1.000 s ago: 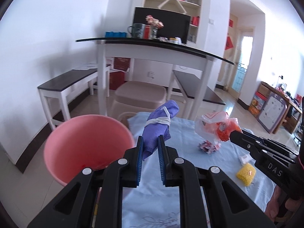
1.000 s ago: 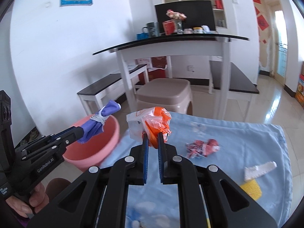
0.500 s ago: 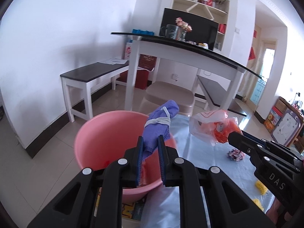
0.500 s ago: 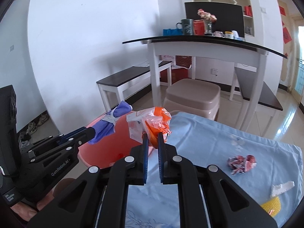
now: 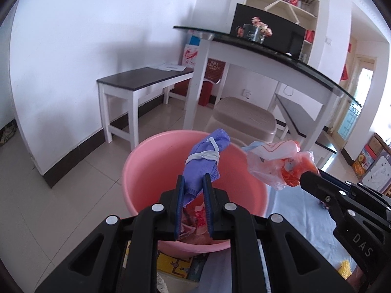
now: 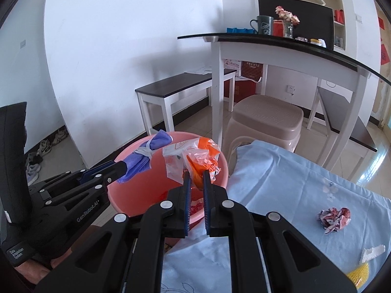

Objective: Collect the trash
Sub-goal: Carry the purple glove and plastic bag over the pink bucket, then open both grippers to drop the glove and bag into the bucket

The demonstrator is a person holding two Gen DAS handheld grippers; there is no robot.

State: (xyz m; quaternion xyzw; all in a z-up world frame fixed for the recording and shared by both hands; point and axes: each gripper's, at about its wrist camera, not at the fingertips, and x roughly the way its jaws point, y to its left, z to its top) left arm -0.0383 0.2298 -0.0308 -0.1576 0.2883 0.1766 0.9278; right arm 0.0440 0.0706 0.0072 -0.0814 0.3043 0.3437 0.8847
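While hovering over the pink basin point(image 5: 151, 171), we are clamping a purple mask point(image 5: 205, 163) left and an orange wrapper point(image 6: 198, 161) right, at 12 o'clock.

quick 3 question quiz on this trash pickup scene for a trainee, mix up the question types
1. True or false: the left gripper is shut on the purple mask.
2. What does the right gripper hold? A) crumpled paper ball B) orange plastic wrapper C) yellow sponge
3. Fill in: both held items hang over the pink ____.

Key:
1. True.
2. B, the orange plastic wrapper; the crumpled paper ball lies on the blue cloth.
3. Basin: the pink basin.
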